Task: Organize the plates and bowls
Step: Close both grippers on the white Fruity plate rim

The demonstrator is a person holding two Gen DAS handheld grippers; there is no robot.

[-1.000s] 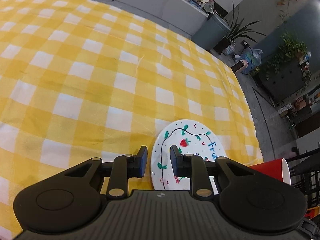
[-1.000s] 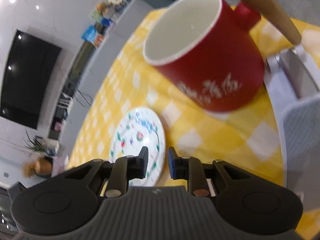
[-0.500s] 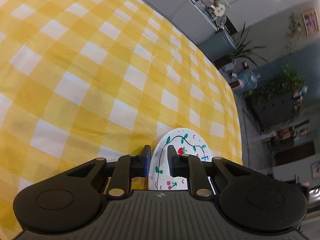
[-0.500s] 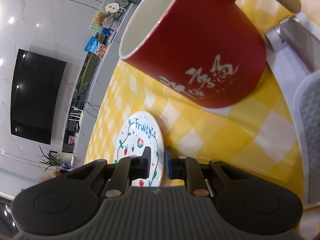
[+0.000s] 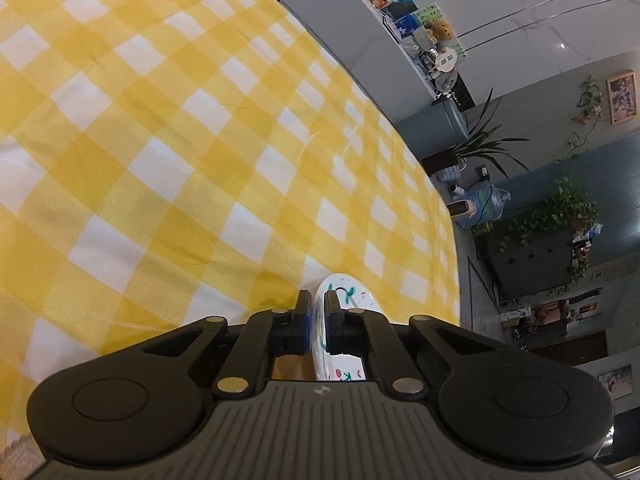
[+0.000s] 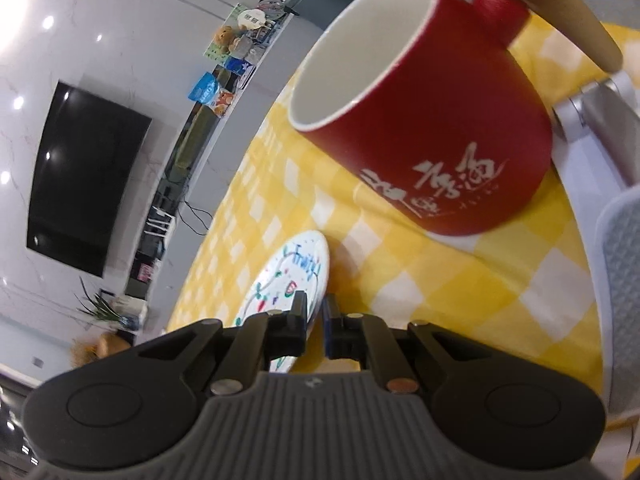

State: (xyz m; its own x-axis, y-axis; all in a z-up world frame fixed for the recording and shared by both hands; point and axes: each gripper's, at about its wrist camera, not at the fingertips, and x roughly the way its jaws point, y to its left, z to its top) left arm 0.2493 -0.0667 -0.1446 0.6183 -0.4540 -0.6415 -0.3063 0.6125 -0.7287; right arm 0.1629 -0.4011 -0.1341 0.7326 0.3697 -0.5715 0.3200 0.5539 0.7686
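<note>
Both claws have just been closing, each with the plate's rim between its pads. Left gripper [image 5: 315, 307] now pinches the plate [image 5: 345, 300] at one edge; view has rolled, so the disc appears nearly edge-on where it earlier lay open to the camera. Right gripper [image 6: 315, 311] pinches the opposite rim of the same plate [image 6: 293, 272]. Plate: round, glossy white, hand-painted vines, strawberries, blue lettering. It sits over a woven yellow-and-white checked tablecloth [image 5: 168, 168], near the table's edge. Far right of plate: matte red mug [image 6: 424, 120], cylindrical, white glazed inside, white script, wooden handle [image 6: 560, 12].
</note>
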